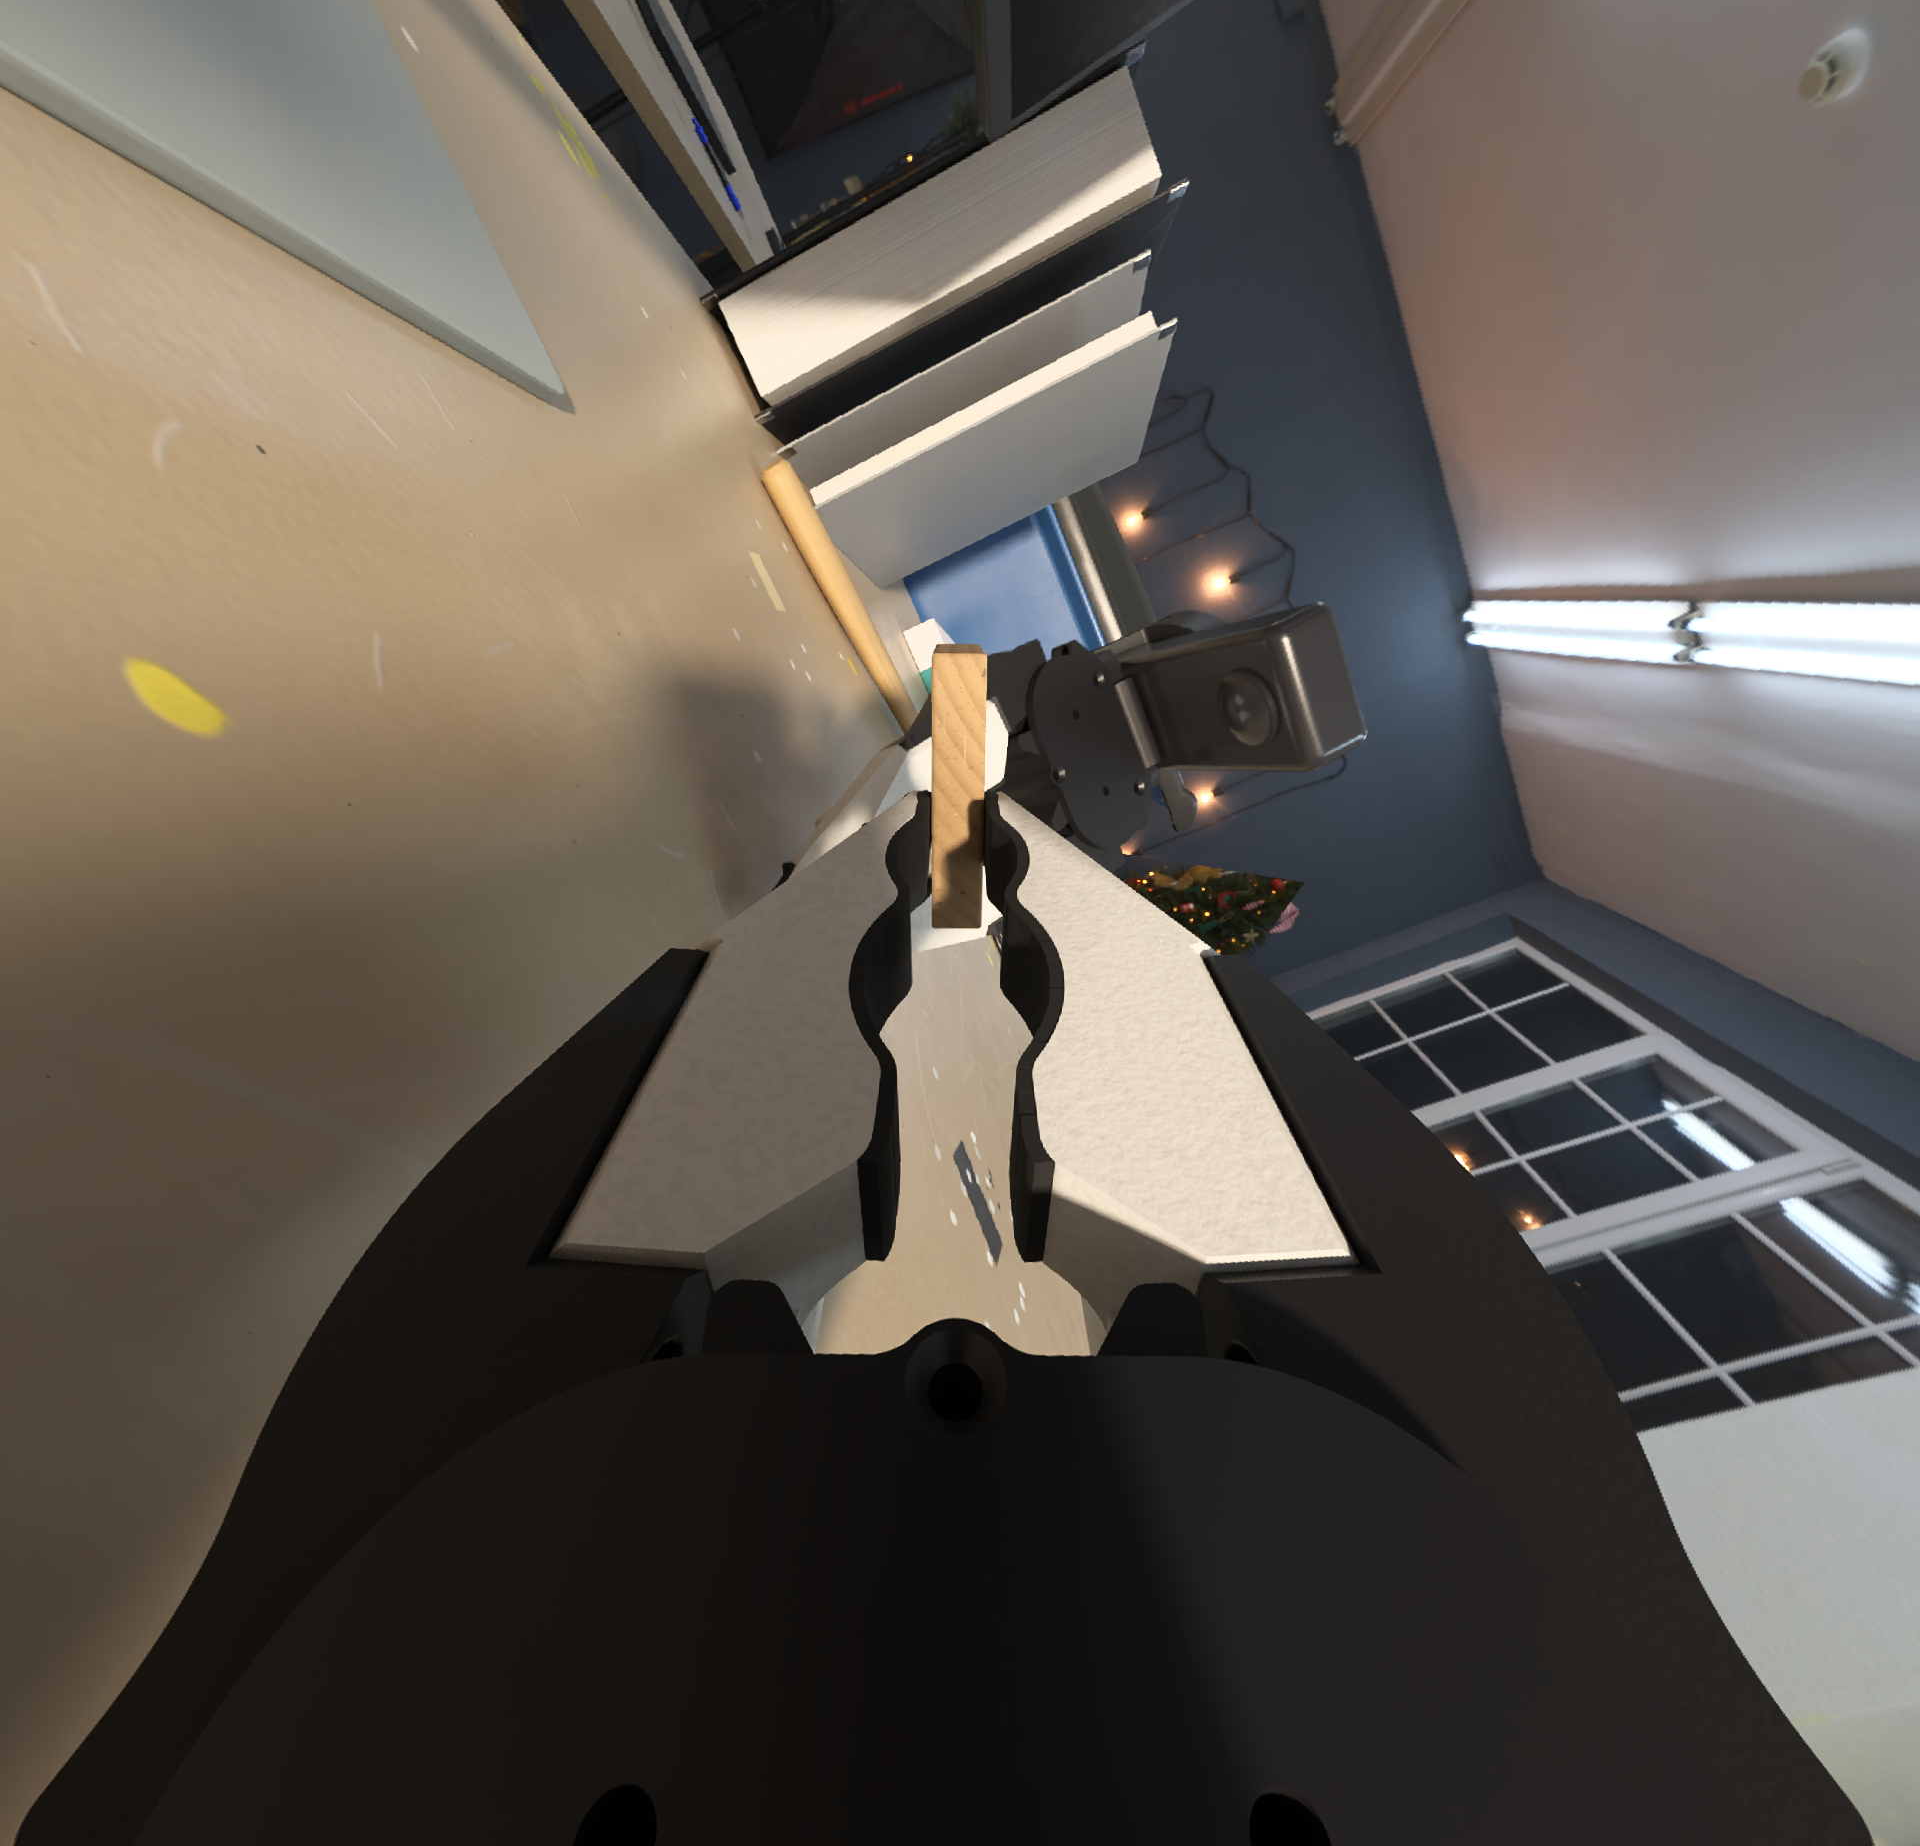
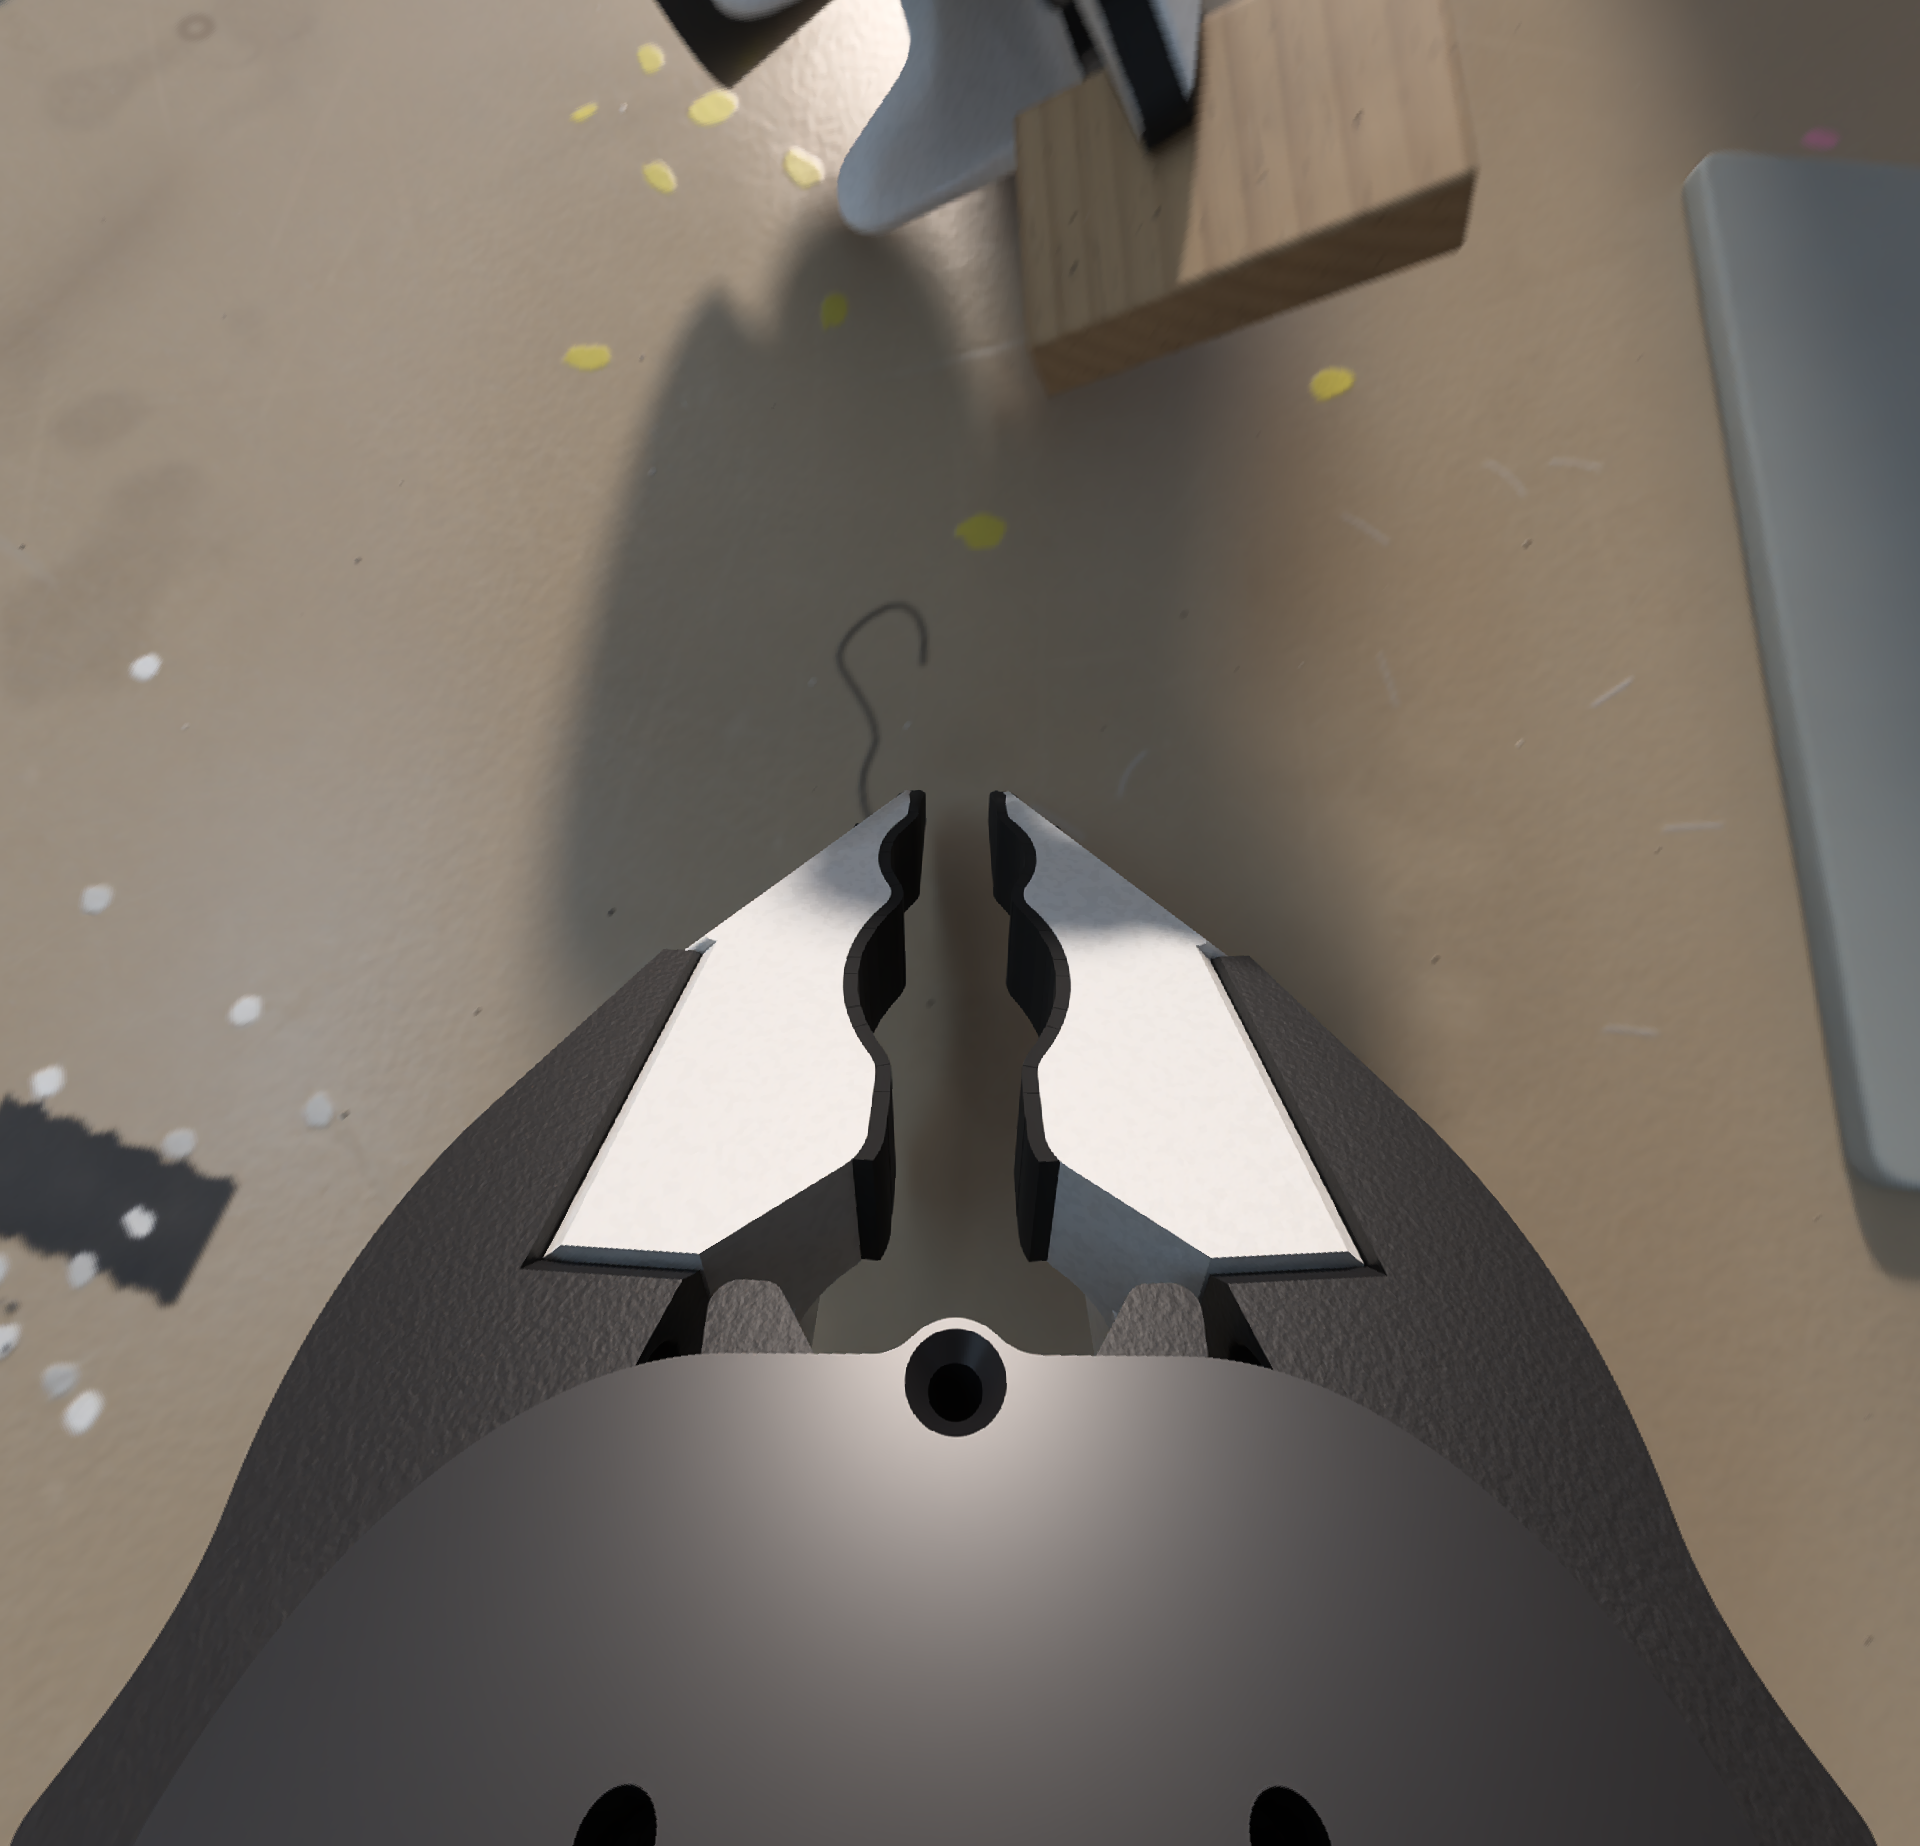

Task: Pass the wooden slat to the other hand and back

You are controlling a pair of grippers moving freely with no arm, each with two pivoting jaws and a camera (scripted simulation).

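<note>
The wooden slat (image 1: 956, 788) stands edge-on between my left gripper's (image 1: 956, 809) fingertips, which are shut on its lower half. In the right wrist view the slat (image 2: 1299, 186) shows as a broad light wood board at the top right. The left gripper's white and black fingers (image 2: 1122, 51) clamp it above the table. My right gripper (image 2: 956, 799) points down at the tabletop, well short of the slat. Its fingers stand a narrow gap apart with nothing between them. It also shows in the left wrist view (image 1: 1195, 716), beyond the slat, not touching it.
The beige tabletop (image 2: 416, 446) carries yellow and white paint specks, a curled black thread (image 2: 873, 684) and a black patch (image 2: 104, 1204). A flat grey panel (image 2: 1829, 653) lies at the right. White boards (image 1: 987, 362) stand at the table's far edge.
</note>
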